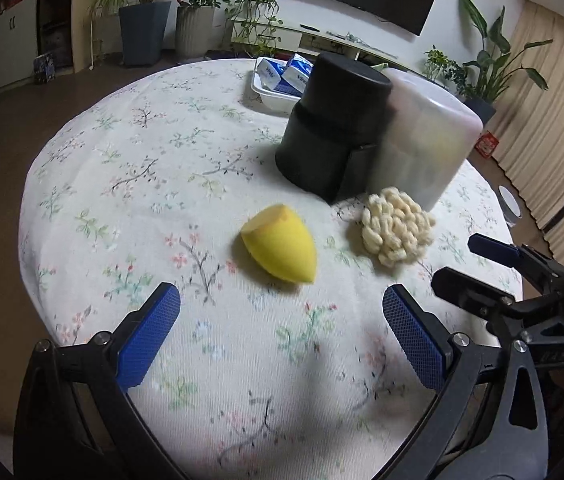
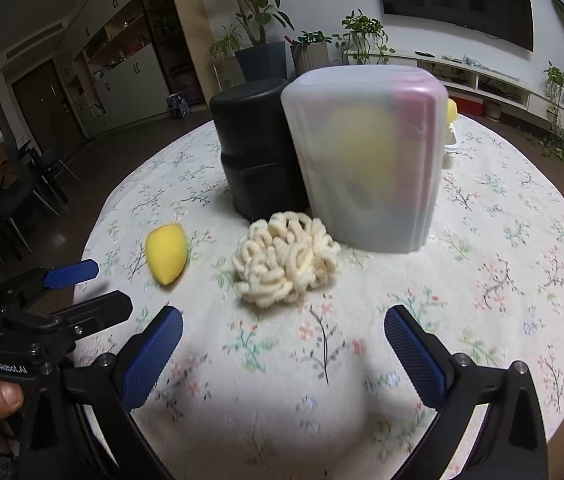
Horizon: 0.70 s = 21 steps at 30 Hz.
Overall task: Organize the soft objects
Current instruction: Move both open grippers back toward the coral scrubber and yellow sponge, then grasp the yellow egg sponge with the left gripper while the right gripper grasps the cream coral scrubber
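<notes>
A yellow egg-shaped sponge [image 1: 280, 249] lies on the floral tablecloth, a little ahead of my open, empty left gripper [image 1: 281, 334]. It also shows in the right wrist view [image 2: 166, 254]. A cream knitted yarn scrubber [image 1: 397, 230] lies to its right, ahead of my open, empty right gripper [image 2: 283, 350]; the right wrist view shows it too [image 2: 284, 264]. Behind it stands a frosted translucent box [image 2: 366, 160] with soft yellow and pink things inside. The right gripper shows at the right edge of the left wrist view [image 1: 482, 264]. The left gripper shows at the left of the right wrist view [image 2: 82, 288].
A black cylindrical container [image 1: 334, 128] stands left of the frosted box [image 1: 426, 140]. A white tray [image 1: 270, 96] with blue-white packs sits at the table's far side. The round table [image 1: 94, 184] drops off at left. Potted plants and a TV stand behind.
</notes>
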Motion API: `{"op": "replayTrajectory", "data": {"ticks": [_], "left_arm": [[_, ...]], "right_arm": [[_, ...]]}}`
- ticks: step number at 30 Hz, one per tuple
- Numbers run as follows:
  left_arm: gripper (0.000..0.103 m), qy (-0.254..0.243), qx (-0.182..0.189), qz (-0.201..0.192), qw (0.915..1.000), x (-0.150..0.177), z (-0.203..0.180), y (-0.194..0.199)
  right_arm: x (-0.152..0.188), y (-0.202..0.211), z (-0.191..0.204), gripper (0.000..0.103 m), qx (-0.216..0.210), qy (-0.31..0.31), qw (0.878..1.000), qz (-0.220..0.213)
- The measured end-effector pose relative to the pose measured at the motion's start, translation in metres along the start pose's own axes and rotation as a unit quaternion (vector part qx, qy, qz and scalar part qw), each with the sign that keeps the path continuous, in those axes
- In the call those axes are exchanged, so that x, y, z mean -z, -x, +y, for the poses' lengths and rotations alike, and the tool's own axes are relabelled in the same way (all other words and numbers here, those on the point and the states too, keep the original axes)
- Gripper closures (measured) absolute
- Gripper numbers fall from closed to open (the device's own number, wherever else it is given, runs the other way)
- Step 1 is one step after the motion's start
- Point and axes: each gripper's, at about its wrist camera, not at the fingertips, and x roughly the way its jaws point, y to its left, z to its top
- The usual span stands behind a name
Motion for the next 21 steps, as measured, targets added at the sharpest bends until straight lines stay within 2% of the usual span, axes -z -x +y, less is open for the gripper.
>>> {"op": "replayTrajectory", "data": {"ticks": [9, 12, 14, 16, 17, 18, 19, 20, 21], "left_arm": [[0.0, -0.007, -0.011, 0.05, 0.9987, -0.019, 0.016, -0.043], [0.0, -0.032, -0.014, 0.052, 0.998, -0.021, 0.009, -0.049], [0.001, -0.051, -0.019, 0.055, 0.997, -0.022, 0.002, -0.053], [0.003, -0.074, -0.037, 0.056, 0.995, -0.022, -0.004, -0.057], [0.008, -0.083, -0.046, 0.057, 0.9939, -0.021, -0.007, -0.058], [0.016, -0.099, -0.064, 0.055, 0.9915, -0.019, -0.012, -0.059], [0.022, -0.101, -0.058, 0.051, 0.992, -0.019, -0.013, -0.058], [0.037, -0.099, -0.059, 0.048, 0.9921, -0.02, -0.012, -0.057], [0.052, -0.095, -0.059, 0.045, 0.9927, -0.023, -0.011, -0.056]], "right_arm": [[-0.019, -0.044, -0.009, 0.0, 0.019, -0.005, 0.999, 0.04], [-0.019, -0.053, -0.018, 0.0, 0.018, -0.027, 0.998, 0.056], [-0.02, -0.056, -0.019, 0.0, 0.023, -0.019, 0.998, 0.056], [-0.021, -0.058, -0.015, 0.008, 0.037, -0.003, 0.998, 0.059], [-0.022, -0.059, -0.012, 0.012, 0.039, 0.005, 0.998, 0.057], [-0.022, -0.059, -0.012, 0.022, 0.039, 0.005, 0.998, 0.057], [-0.024, -0.059, -0.007, 0.032, 0.044, 0.021, 0.997, 0.055], [-0.025, -0.06, -0.004, 0.036, 0.04, 0.027, 0.997, 0.054], [-0.025, -0.059, -0.002, 0.052, 0.032, 0.031, 0.998, 0.052]]}}
